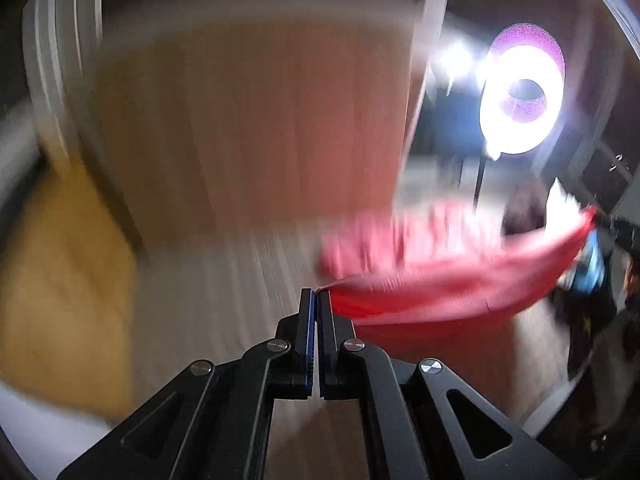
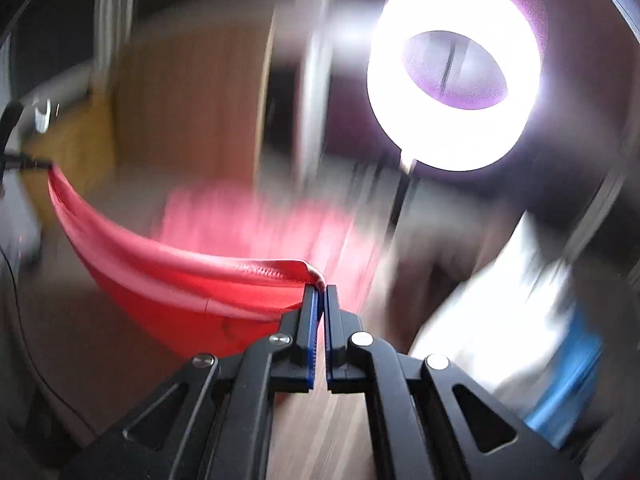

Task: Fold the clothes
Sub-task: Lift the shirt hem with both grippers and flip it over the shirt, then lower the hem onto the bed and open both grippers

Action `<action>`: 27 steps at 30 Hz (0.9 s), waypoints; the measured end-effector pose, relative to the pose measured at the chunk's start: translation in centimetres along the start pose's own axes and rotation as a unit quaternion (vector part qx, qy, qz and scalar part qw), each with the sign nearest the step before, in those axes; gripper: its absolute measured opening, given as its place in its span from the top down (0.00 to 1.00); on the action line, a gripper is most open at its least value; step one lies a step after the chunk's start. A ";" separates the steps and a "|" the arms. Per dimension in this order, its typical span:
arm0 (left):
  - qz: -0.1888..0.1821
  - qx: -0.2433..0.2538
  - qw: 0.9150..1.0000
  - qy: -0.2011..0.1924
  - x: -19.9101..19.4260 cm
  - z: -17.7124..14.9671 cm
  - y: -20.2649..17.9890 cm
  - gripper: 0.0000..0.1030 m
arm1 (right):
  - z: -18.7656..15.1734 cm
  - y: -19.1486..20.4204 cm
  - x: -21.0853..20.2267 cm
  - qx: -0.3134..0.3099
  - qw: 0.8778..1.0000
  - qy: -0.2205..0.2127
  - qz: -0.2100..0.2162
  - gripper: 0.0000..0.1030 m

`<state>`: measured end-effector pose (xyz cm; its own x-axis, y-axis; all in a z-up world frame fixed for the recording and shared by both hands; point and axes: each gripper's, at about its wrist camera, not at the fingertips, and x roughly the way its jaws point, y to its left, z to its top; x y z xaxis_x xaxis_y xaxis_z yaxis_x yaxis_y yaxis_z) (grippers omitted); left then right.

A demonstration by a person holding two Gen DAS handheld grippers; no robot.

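A red garment (image 1: 432, 292) hangs in the air, stretched between both grippers. My left gripper (image 1: 316, 296) is shut on one corner of it, and the cloth runs off to the right towards the other gripper (image 1: 600, 216). In the right wrist view my right gripper (image 2: 322, 292) is shut on the opposite corner of the red garment (image 2: 180, 280), which sags leftward to the left gripper (image 2: 36, 164). The rest of the cloth droops below and behind the held edge, blurred by motion.
A bright ring light (image 2: 454, 68) on a stand shines at the right, also as the ring light (image 1: 522, 100). A wooden surface (image 1: 256, 120) lies behind, with a yellow item (image 1: 60, 272) at left. White and blue cloth (image 2: 540, 340) lies at right.
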<state>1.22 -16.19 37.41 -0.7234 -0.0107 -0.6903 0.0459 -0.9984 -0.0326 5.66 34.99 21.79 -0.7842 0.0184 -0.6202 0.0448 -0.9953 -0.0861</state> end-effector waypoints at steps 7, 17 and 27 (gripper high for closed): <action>0.041 0.064 0.990 -0.117 -14.5 4.5 -1.0 0.99 | 12.1 -1.5 -14.4 0.004 0.985 -0.171 -0.026 0.97; 0.029 0.069 0.997 0.029 -9.2 -11.2 -3.3 0.99 | -0.5 1.6 -11.3 0.024 0.998 -0.056 0.003 0.97; -0.075 -0.073 0.960 0.261 2.3 -31.2 -3.6 1.00 | -20.9 3.0 -5.7 0.189 0.967 0.165 0.033 0.97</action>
<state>20.88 -10.89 13.43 -0.2876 0.1998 -0.9367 0.0925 -0.9676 -0.2348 23.22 33.93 8.78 -0.5442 -0.0797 -0.8352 -0.1897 -0.9580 0.2150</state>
